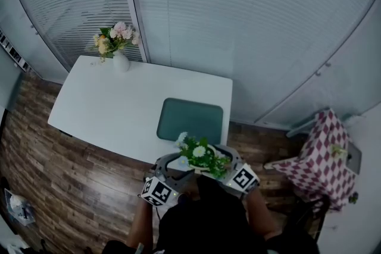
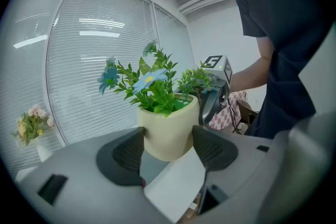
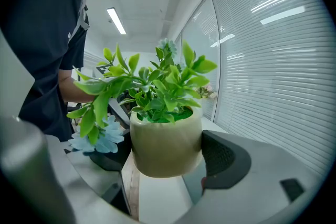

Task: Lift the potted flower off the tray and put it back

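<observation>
- left gripper (image 2: 168,145), lower centre of the head view: jaws closed on the cream pot, one pad against each side.
- right gripper (image 3: 165,160), just beside it: jaws likewise clamped on the same pot from the opposite side.
- potted flower (image 1: 201,156): upright, held in the air by both grippers above the near edge of the table (image 1: 101,105), clear of the tray.
- tray (image 1: 190,119), centre frame: dark green, empty, lying beyond the pot.
- vase of flowers (image 1: 119,47), upper left: on the far corner, well apart.
- hazard: the pot wall is smooth and rounded, so uneven pressure between grippers could let it slip or tilt.
- hazard: the foliage hides the base from above, so the pot may land on the tray rim and tip.
</observation>
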Demonstrator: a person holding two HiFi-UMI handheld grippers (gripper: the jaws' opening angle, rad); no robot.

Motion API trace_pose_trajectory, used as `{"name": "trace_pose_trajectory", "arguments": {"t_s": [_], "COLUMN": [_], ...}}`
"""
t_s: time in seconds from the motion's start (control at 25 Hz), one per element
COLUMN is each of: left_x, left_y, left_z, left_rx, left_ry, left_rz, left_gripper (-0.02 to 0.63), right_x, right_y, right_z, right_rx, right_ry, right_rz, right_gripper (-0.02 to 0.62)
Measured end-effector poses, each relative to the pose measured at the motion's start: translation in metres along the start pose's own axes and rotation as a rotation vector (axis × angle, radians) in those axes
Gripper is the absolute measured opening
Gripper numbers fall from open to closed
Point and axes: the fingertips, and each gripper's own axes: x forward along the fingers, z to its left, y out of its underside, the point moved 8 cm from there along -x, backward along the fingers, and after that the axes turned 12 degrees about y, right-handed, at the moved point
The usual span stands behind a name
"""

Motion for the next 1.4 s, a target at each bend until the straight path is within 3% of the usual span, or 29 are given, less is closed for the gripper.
{"name": "trace_pose_trajectory", "arguments": {"t_s": [1.4], "left_x": [0.094], "left_y": [0.023], "left_z": [0.066], "left_rx": [-0.093], "left_ry": [0.004], "left_rz": [0.055], "left_gripper": [0.284], "right_x": [0.041], "right_y": [0.052], "right_z": [-0.097], "right_rx": [0.038], "right_ry": [-0.040], "right_rz": [0.062], "right_gripper": [0.393]}}
